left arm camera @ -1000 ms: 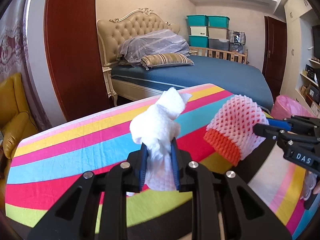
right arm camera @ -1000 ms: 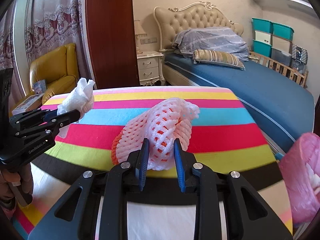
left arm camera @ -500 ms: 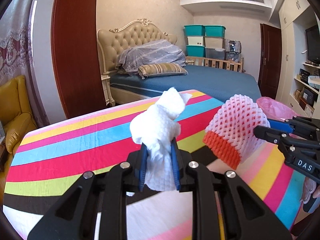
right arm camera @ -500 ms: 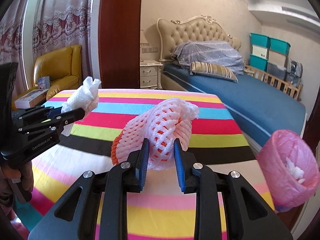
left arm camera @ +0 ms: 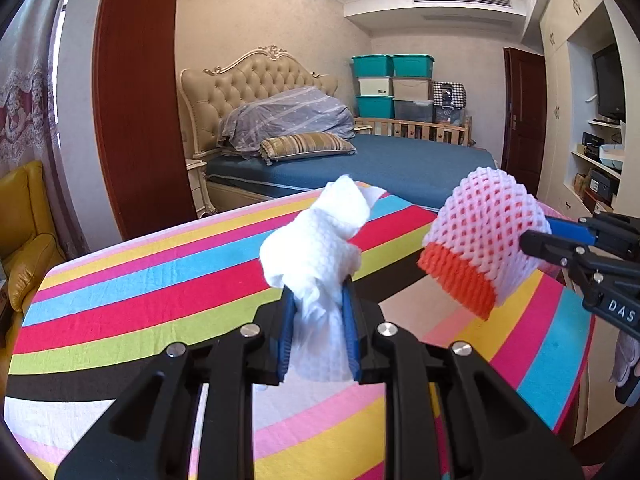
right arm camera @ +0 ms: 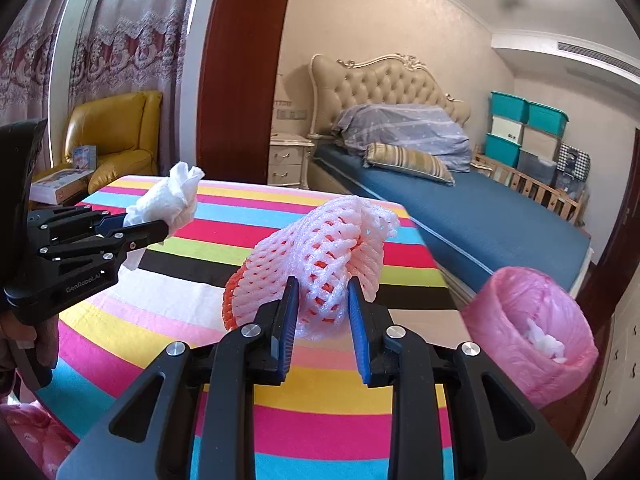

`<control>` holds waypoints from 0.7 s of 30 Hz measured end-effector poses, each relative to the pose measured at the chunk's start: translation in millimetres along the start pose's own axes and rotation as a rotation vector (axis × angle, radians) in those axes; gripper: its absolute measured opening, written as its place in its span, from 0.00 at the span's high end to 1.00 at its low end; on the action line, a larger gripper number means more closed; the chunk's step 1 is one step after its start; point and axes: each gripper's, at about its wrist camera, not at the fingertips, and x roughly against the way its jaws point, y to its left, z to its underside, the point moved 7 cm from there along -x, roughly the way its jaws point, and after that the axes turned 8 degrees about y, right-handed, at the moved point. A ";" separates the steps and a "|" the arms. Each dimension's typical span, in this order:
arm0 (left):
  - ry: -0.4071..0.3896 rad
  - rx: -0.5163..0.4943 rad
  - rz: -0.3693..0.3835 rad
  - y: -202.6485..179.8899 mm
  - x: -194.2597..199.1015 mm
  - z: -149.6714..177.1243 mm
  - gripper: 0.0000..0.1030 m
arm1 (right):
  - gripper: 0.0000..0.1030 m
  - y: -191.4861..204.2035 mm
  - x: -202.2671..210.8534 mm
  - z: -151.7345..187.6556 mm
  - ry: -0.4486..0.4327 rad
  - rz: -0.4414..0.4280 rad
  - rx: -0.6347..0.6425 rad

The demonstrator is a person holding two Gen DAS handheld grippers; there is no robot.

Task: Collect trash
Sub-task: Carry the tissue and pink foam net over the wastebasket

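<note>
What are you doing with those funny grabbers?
A person is tidying up trash. The left hand-held gripper is shut on a crumpled white tissue, and the right hand-held gripper is shut on a pink foam fruit net. Both pieces are held up above the striped table. A bin with a pink bag stands beside the table, with some white scraps already inside. Nothing has been dropped in yet.

Soft crumpled paper tissue [left arm camera: 320, 236]; spongy foam net [right arm camera: 320, 256]; matt striped cloth tablecloth [left arm camera: 140, 280].

right claw [right arm camera: 322, 300] grips foam net [right arm camera: 320, 256] | pink bin [right arm camera: 532, 328] right of striped table [right arm camera: 320, 400]
</note>
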 end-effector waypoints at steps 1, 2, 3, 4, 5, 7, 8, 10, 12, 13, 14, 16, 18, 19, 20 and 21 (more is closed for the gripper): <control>-0.005 -0.006 0.007 -3.7 0.2 -2.4 0.79 | 0.75 -1.8 1.9 0.1 -0.001 0.004 -0.003; -0.008 -0.009 0.011 -6.9 0.8 -3.4 0.79 | 0.75 -5.7 5.7 1.7 -0.004 0.008 -0.005; -0.011 -0.012 0.016 -10.3 1.9 -4.5 0.79 | 0.75 -9.7 9.5 3.6 -0.007 0.013 -0.006; -0.015 -0.016 0.022 -14.7 2.5 -6.0 0.79 | 0.75 -11.5 12.0 2.6 -0.009 0.018 -0.006; -0.019 -0.019 0.032 -19.8 2.7 -7.8 0.79 | 0.75 -17.2 16.9 5.0 -0.015 0.029 -0.006; -0.020 -0.023 0.051 -25.2 0.3 -9.9 0.79 | 0.75 -25.9 21.8 6.2 -0.022 0.043 -0.010; -0.020 -0.025 0.058 -28.7 -0.2 -10.5 0.79 | 0.75 -31.6 25.2 6.7 -0.027 0.050 -0.017; -0.018 -0.038 0.074 -39.2 -3.0 -13.5 0.79 | 0.75 -44.1 30.6 9.5 -0.035 0.062 -0.036; -0.016 -0.051 0.090 -49.0 -6.6 -16.6 0.79 | 0.75 -58.9 35.6 12.4 -0.041 0.082 -0.051; -0.017 -0.058 0.103 -55.1 -8.1 -18.3 0.79 | 0.75 -66.8 39.0 14.8 -0.043 0.094 -0.059; -0.019 -0.066 0.113 -61.6 -9.6 -20.3 0.79 | 0.75 -72.1 40.1 15.4 -0.044 0.098 -0.065; -0.019 -0.080 0.145 -75.7 -14.1 -25.5 0.79 | 0.75 -85.0 43.8 17.0 -0.045 0.111 -0.081; -0.015 -0.092 0.171 -90.9 -19.0 -31.0 0.79 | 0.75 -99.6 48.1 21.1 -0.048 0.128 -0.097; -0.016 -0.102 0.181 -99.0 -21.0 -33.6 0.79 | 0.75 -107.6 51.0 23.4 -0.050 0.142 -0.105; -0.017 -0.109 0.188 -106.2 -22.5 -36.1 0.79 | 0.75 -113.0 51.9 24.2 -0.052 0.152 -0.109; -0.018 -0.117 0.197 -113.1 -23.6 -38.1 0.79 | 0.75 -120.4 53.7 25.9 -0.054 0.165 -0.116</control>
